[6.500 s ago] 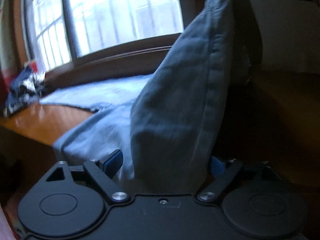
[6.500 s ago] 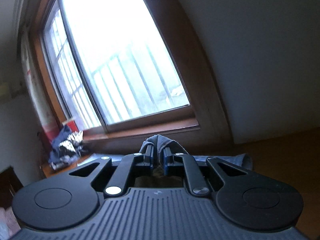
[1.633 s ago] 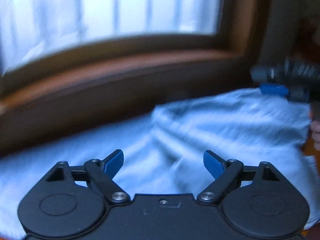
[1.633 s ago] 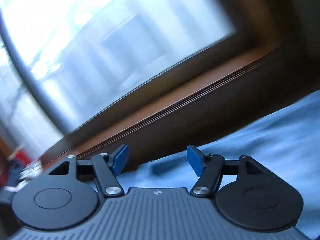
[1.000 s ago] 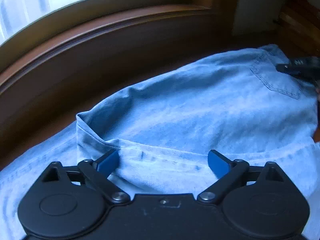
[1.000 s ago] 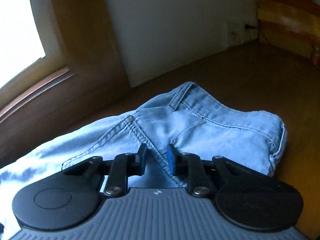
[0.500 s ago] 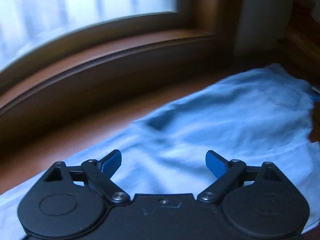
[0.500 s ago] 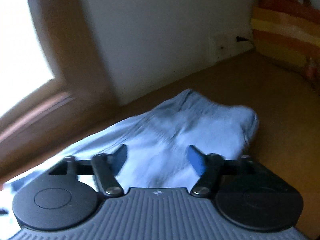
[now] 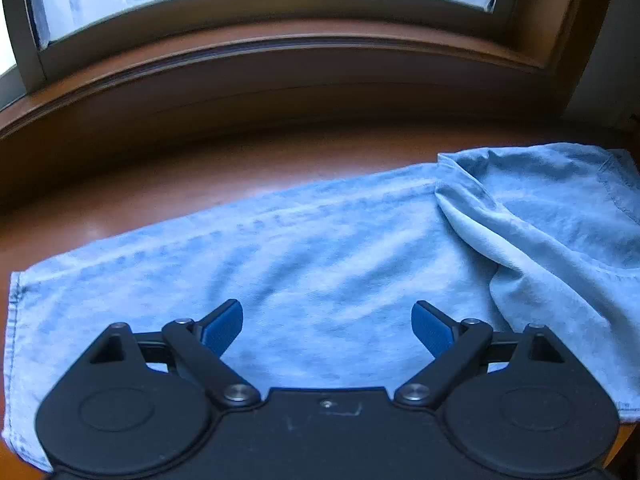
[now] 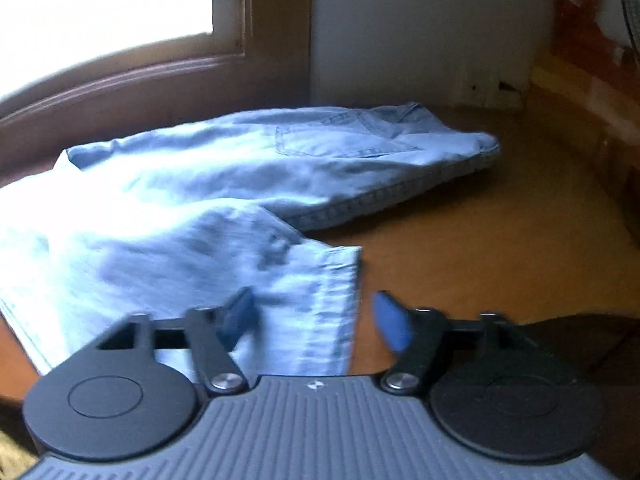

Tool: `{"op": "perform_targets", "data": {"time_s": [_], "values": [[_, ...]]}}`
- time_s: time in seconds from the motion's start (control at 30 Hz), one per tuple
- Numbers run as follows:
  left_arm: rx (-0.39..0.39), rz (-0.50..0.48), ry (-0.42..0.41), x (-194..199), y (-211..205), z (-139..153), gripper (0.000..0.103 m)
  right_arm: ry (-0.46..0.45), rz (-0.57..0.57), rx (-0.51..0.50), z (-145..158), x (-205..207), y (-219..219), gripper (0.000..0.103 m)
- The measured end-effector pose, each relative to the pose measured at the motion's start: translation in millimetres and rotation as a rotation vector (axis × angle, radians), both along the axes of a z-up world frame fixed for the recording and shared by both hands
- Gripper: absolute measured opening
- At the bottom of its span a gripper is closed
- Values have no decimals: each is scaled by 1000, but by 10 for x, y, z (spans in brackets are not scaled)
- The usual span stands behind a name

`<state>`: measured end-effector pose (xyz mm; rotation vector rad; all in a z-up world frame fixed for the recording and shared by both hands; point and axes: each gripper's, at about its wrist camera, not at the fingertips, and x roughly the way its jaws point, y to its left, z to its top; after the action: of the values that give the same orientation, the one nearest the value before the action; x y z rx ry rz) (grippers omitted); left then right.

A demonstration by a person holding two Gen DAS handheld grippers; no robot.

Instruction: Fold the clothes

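The light-blue denim jeans [image 9: 320, 264] lie half-folded on the brown wooden surface [image 10: 500, 240] (soft, limp, fairly heavy), best pinched at the stitched hem [image 10: 332, 304], which sits unpinched between the closing fingers of the right gripper [image 10: 314, 320], while the left gripper [image 9: 326, 326] is spread empty.

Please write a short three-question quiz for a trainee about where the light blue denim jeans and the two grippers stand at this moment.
1. True or false: the left gripper is clamped on the light blue denim jeans.
2. In the right wrist view, which part of the jeans lies between the right gripper fingers: A) the back pocket, B) a hemmed leg end, C) a belt loop?
3. What do the jeans rest on?

Key:
1. False: its jaws stand wide open above the cloth.
2. B; the jaws have just been closing, the pads not yet pressing.
3. The brown wooden surface below the wood-framed window.
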<state>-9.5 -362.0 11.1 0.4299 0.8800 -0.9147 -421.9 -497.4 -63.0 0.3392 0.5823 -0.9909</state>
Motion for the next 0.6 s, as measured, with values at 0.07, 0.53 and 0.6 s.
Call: {"op": "perform_targets", "data": {"time_s": [0.07, 0.53, 0.6], "values": [[-5, -9, -24, 25, 87, 5, 91, -33, -27, 19, 25, 58, -4, 6], [-64, 95, 17, 670, 1114, -105, 91, -888, 552, 207, 1476, 1542, 430, 5], [-75, 118, 17, 744, 1207, -137, 91, -897, 635, 257, 1496, 2014, 512, 5]]}}
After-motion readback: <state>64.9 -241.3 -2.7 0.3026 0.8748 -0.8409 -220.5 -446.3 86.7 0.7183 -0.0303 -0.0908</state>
